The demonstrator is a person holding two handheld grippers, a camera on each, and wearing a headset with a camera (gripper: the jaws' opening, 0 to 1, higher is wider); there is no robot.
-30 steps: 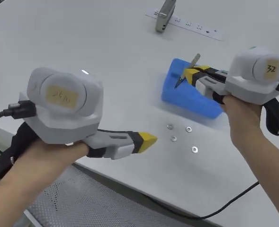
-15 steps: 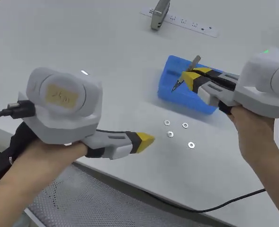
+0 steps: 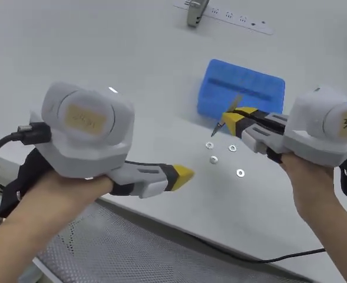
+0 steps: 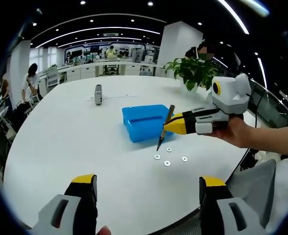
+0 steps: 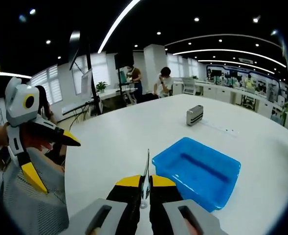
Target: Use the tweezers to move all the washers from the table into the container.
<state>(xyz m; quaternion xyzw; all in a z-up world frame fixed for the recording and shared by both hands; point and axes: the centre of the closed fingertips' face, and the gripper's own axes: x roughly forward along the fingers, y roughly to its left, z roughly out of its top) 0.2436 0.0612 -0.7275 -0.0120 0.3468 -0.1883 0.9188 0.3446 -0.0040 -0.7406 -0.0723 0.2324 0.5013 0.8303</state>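
Several small metal washers (image 3: 213,160) lie on the white table (image 3: 102,53) just in front of the blue container (image 3: 244,88). My right gripper (image 3: 232,118) is shut on the tweezers (image 3: 219,127), whose tip hangs slightly above the washer (image 3: 209,145) nearest the container. The left gripper view shows the tweezers (image 4: 163,132) pointing down at the washers (image 4: 167,163) beside the container (image 4: 146,122). My left gripper (image 3: 182,174) hovers near the table's front edge, left of the washers, and stands open (image 4: 148,183) and empty. In the right gripper view the tweezers (image 5: 147,171) sit between the jaws, with the container (image 5: 197,169) ahead.
A power strip (image 3: 229,17) and a small metal block (image 3: 194,12) lie at the far side of the table. A perforated grey surface (image 3: 102,253) sits below the table's front edge, and a black cable (image 3: 250,256) hangs over that edge. People and desks stand in the background.
My right gripper has carried the tweezers off the container toward me and lower, over the washers. The left gripper has hardly moved. The head camera has shifted.
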